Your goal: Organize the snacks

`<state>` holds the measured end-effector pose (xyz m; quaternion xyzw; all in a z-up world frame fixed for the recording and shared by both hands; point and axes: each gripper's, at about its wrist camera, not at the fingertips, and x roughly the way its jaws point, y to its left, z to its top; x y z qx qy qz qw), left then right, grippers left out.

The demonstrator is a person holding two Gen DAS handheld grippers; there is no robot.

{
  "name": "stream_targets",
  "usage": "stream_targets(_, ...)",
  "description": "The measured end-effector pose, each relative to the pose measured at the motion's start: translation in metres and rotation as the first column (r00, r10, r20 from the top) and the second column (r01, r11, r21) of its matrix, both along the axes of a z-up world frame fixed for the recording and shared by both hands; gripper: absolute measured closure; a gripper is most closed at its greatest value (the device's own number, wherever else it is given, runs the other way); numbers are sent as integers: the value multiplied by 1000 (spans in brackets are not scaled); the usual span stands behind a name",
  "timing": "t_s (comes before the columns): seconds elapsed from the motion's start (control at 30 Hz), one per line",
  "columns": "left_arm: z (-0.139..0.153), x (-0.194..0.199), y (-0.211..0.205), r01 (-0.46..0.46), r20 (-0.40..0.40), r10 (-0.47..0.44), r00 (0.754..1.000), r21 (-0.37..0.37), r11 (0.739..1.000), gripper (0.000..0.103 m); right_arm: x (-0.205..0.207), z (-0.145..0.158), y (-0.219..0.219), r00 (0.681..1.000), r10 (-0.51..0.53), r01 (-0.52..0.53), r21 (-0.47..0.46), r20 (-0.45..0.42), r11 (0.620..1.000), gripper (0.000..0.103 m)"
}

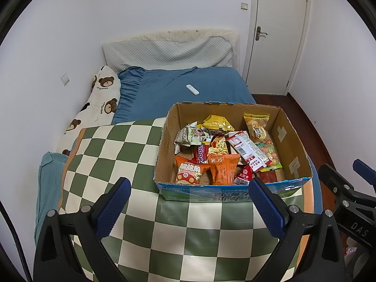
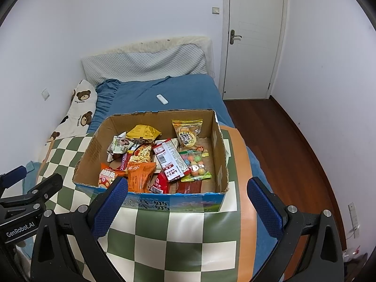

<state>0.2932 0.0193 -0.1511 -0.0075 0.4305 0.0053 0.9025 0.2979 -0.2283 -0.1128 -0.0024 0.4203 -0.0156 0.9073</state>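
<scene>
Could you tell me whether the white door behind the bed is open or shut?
Shut: the door sits flush in its frame.

Bed point(image 1: 188, 94): checkered mat point(image 1: 131, 155), remote point(image 1: 192, 89).

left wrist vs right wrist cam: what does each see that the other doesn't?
Only the left wrist view: the checkered cloth lying bare to the left of the box, and the right gripper's body at the right edge.

Only the right wrist view: the wooden floor beside the bed, a wall socket low on the right, and the left gripper's body at the left edge.

Both: the cardboard box full of snack packets, the white remote on the blue sheet, the bear pillow, the door. Left gripper and right gripper are both open and empty.
</scene>
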Motion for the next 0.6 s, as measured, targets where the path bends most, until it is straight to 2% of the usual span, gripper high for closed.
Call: stream_targets(0.6, 6, -1, 3, 11, 12, -11, 1000, 6, 1000, 1, -4, 7, 1, 1000, -1, 1, 0, 10, 1000, 0)
